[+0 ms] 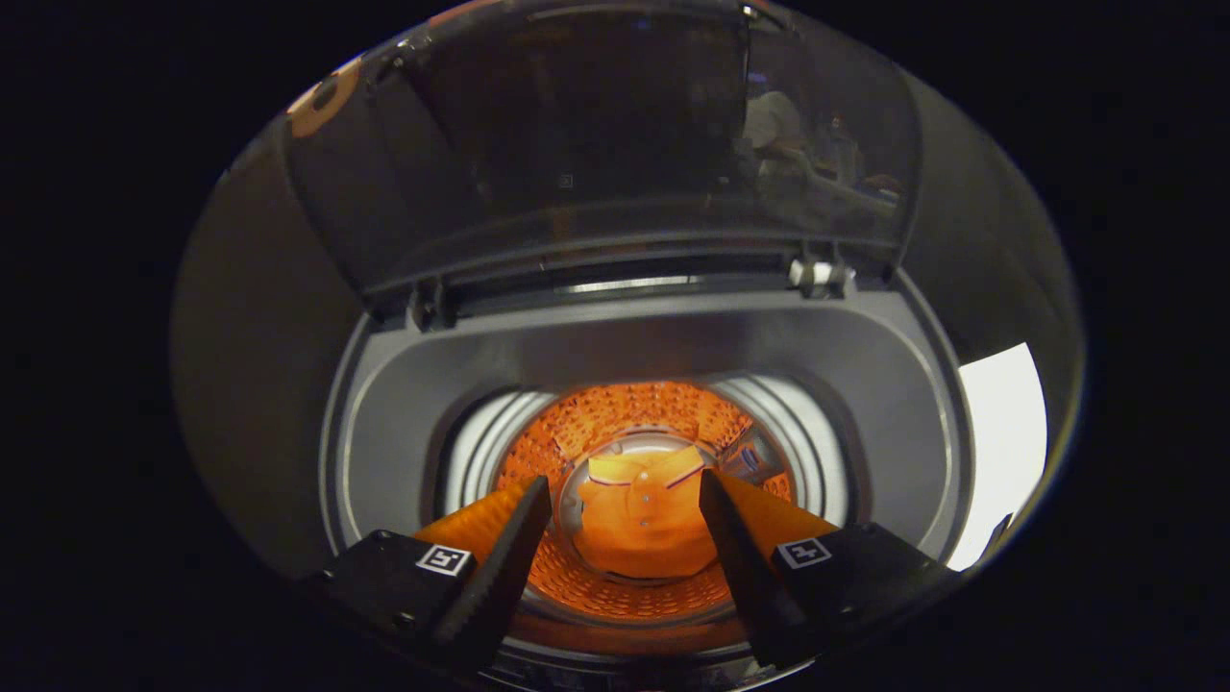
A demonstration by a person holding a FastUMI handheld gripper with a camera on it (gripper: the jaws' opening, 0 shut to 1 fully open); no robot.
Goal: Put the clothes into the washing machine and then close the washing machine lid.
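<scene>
Clothes are in the drum: you can see an orange shirt (642, 519) lying at the bottom of the washing machine (404, 423), beyond your fingertips and framed between them. Your tool (625, 519) hangs over the opening with its fingers spread apart, nothing pinched between them and neither finger touching the shirt. The perforated drum wall (625, 408) around the shirt glows orange. The transparent lid (596, 144) stands raised at the far rim of the machine, hinged there and tilted back.
</scene>
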